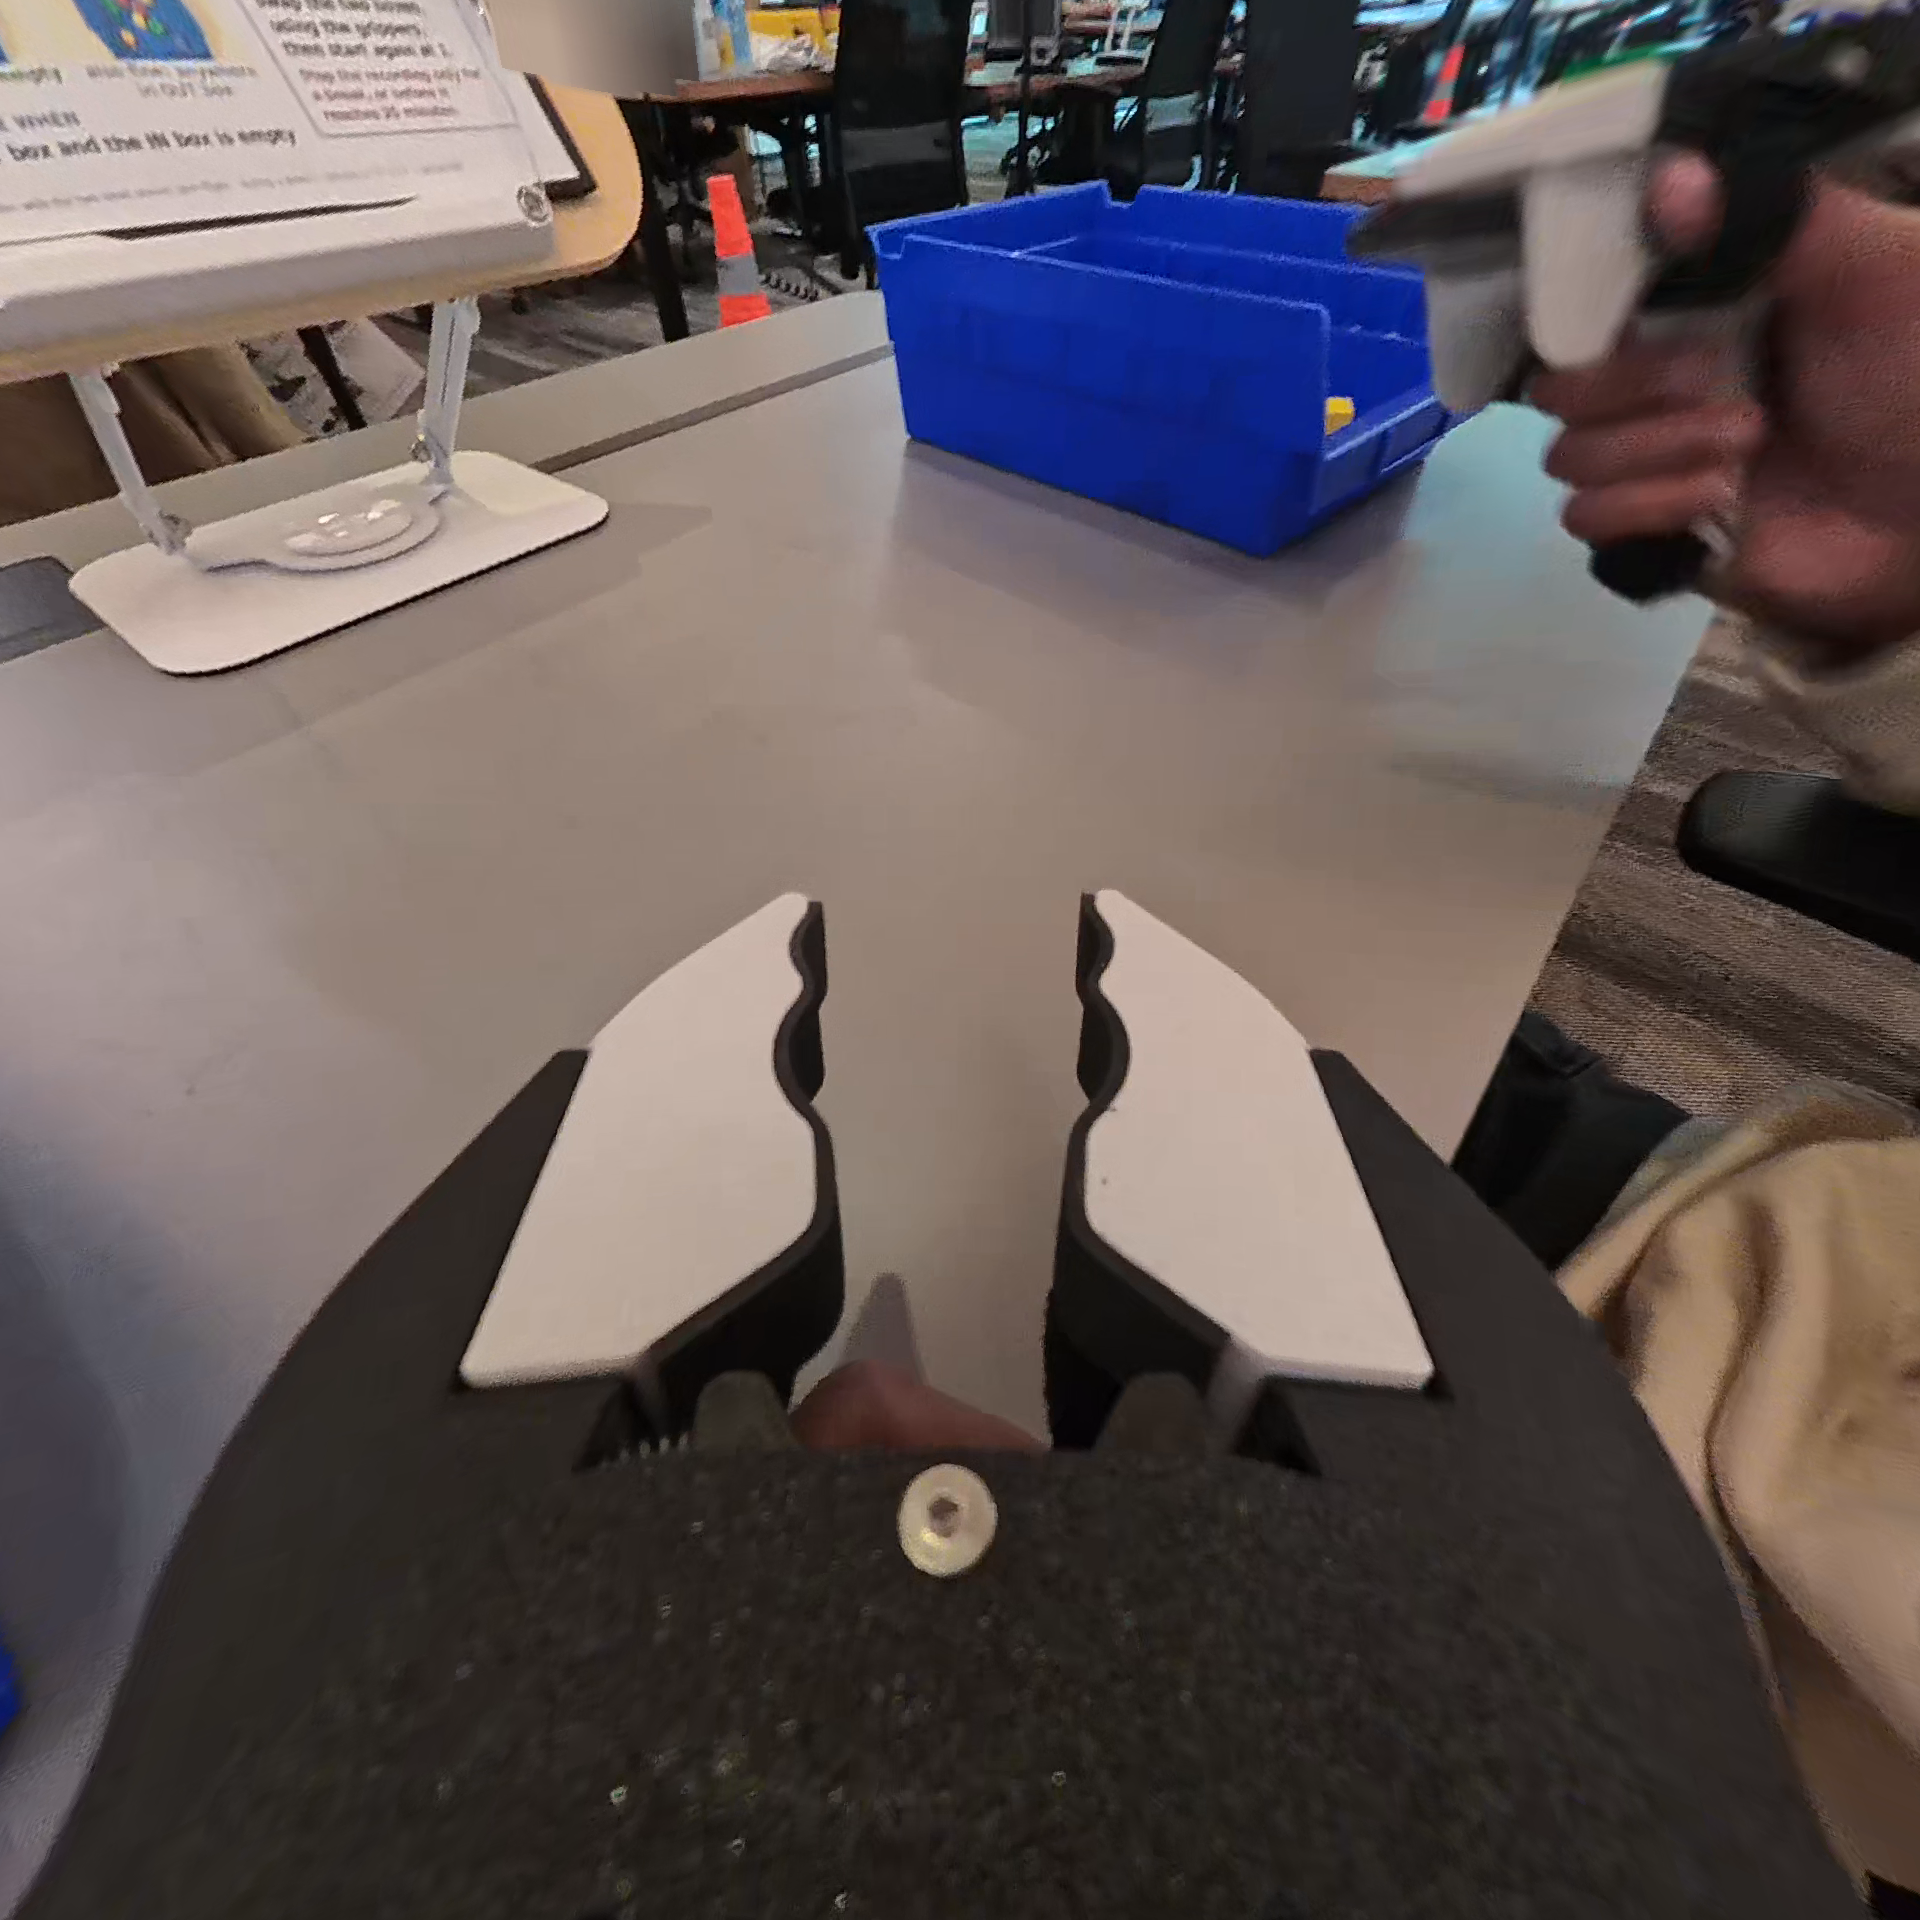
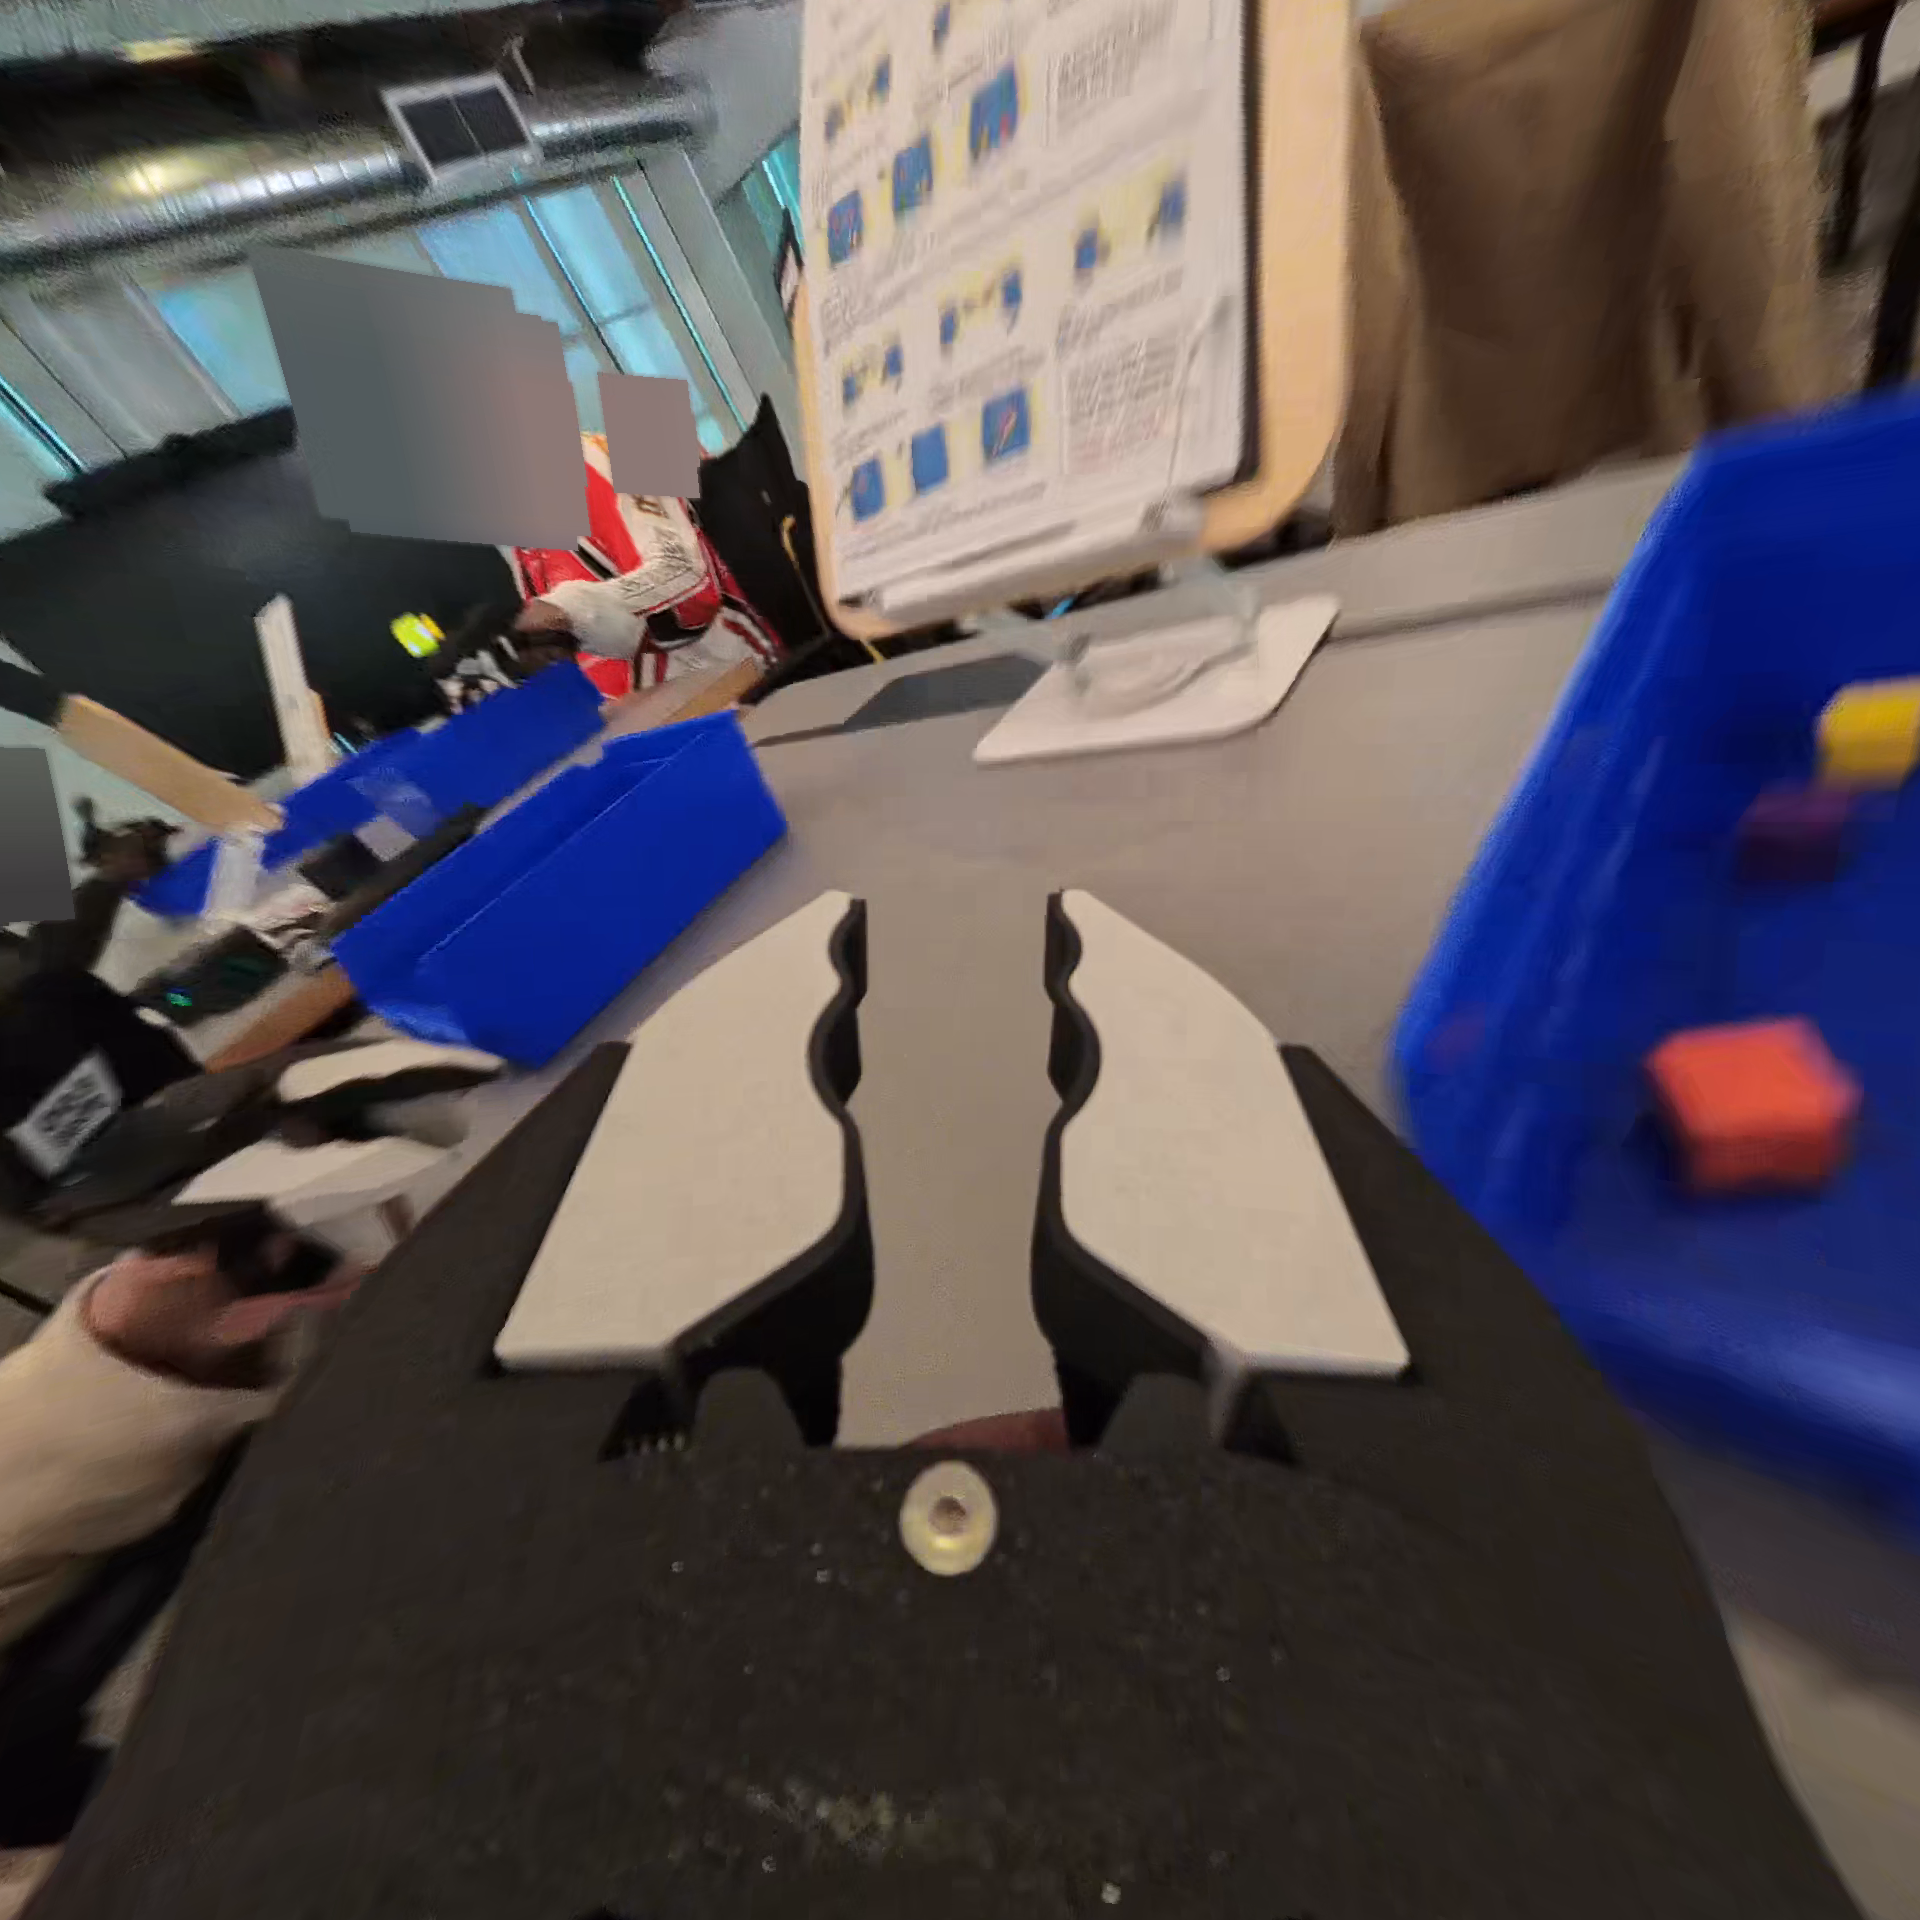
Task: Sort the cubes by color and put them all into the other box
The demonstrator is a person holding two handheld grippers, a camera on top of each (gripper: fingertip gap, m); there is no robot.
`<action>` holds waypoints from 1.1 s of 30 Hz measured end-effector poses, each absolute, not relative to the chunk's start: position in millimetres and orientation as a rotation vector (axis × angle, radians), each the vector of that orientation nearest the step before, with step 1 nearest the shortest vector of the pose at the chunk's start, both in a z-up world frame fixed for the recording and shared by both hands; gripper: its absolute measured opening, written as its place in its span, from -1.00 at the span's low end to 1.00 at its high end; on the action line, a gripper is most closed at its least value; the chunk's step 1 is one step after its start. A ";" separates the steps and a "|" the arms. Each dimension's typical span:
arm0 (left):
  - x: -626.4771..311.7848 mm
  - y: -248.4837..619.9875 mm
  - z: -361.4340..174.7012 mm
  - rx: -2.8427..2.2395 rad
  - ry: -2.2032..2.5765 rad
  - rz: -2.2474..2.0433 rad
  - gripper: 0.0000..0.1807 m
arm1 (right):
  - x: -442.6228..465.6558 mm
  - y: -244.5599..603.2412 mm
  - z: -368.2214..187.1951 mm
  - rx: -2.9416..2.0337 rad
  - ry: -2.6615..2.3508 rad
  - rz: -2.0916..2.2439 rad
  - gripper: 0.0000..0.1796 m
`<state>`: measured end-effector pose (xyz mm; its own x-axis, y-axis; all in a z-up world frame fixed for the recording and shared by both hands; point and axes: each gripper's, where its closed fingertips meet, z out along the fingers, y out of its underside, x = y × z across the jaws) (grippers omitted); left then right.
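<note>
The left tool [image 1: 951,914] hovers low over the bare grey table [image 1: 727,727], its two fingers apart with nothing between them. In its view a blue box [image 1: 1101,395] sits at about one o'clock with a yellow cube [image 1: 1338,414] just showing through its low end; the right tool [image 1: 1496,270] is blurred at two o'clock above that box, gripped by a hand [image 1: 1704,457]. In the right wrist view, moving from nine o'clock across, another blue box [image 2: 582,883] lies on the table, tilted in the picture, its long axis running away toward one o'clock, apparently empty. The right tool's own fingers are parted at centre, holding nothing. At three o'clock the nearer box wall [image 2: 1538,935] rises, with an orange-red cube [image 2: 1751,1101], a purple cube [image 2: 1797,831] and the yellow cube inside (all blurred). These cubes look small, light and rigid, probably plastic with flat faces; being cubes they have no long axis, so I would pinch across two opposite flat sides, squared to the faces to avoid twisting. The orange-red one sits turned corner-on to the camera, so the tool likely needs some rotation first.
</note>
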<state>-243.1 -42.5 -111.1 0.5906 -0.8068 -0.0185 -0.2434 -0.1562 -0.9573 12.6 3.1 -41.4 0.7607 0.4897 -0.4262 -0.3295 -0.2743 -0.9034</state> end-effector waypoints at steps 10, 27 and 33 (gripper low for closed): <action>-239.2 -20.4 -122.9 -1.806 0.836 -0.570 -0.46 | -34.0 -34.6 -102.6 -1.756 -0.331 0.708 -0.59; -498.8 57.6 -83.8 -2.383 1.261 0.555 -0.48 | -53.8 -43.1 -101.6 -1.729 -0.465 0.810 -0.62; -571.5 83.7 -131.8 -2.653 1.778 0.915 -0.45 | -64.2 -44.5 -105.5 -1.746 -0.516 0.818 -0.62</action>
<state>-571.5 83.7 -131.8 0.2812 -0.8974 -0.3400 -0.7982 -0.4154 0.4362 -64.2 -44.5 -105.5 0.6682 0.6930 -0.2707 -0.0535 -0.3182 -0.9465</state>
